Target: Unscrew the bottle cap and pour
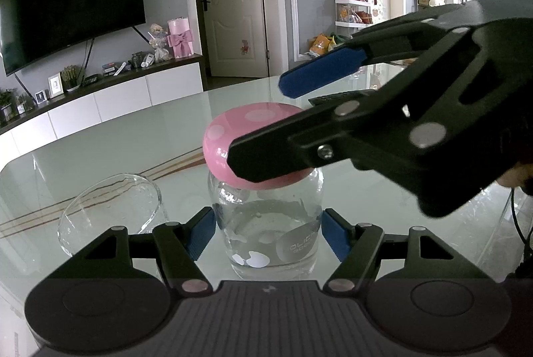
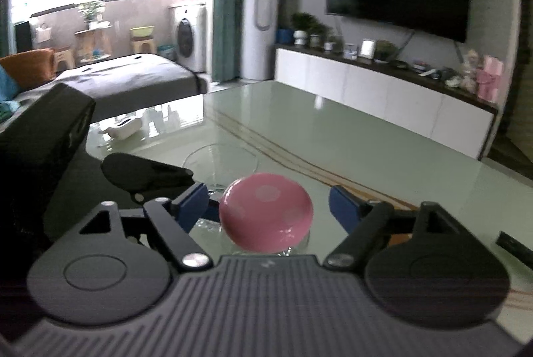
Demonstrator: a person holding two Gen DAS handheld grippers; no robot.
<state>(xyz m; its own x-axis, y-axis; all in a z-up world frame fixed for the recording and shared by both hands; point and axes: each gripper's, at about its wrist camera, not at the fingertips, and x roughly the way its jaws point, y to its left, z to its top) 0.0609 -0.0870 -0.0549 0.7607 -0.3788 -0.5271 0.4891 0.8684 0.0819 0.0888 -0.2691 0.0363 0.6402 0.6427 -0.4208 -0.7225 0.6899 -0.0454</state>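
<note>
Clear glass bottle (image 1: 269,230) with white spots and a domed pink polka-dot cap (image 1: 233,137) stands upright on the glossy pale-green glass table (image 1: 133,137), centre of the left wrist view. Cap on the bottle.

Left gripper (image 1: 268,232): blue-padded fingers (image 1: 201,233) flank the bottle's lower body at 9 and 3 o'clock. Both pads sit right at the glass wall; firm clamping cannot be told, though the jaws look closed onto the bottle sides.

Right gripper (image 2: 269,207) comes in from 2 o'clock in the left wrist view, angled down over the cap. Its jaws are apart, one blue pad (image 1: 319,74) beyond the cap, the near black finger crossing the cap's front. In the right wrist view the pink cap (image 2: 266,210) lies between the two blue pads (image 2: 191,205), a gap on each side, wider at 3 o'clock. Not touching the cap.

Empty-looking clear drinking glass (image 1: 110,210) stands at 9 o'clock of the bottle, just beside the left finger; seen at 12 o'clock behind the cap from the right wrist (image 2: 220,164). That view is motion-blurred.

Wall-mounted black TV (image 1: 73,4) above a white low cabinet (image 1: 110,97) at 10 o'clock.
</note>
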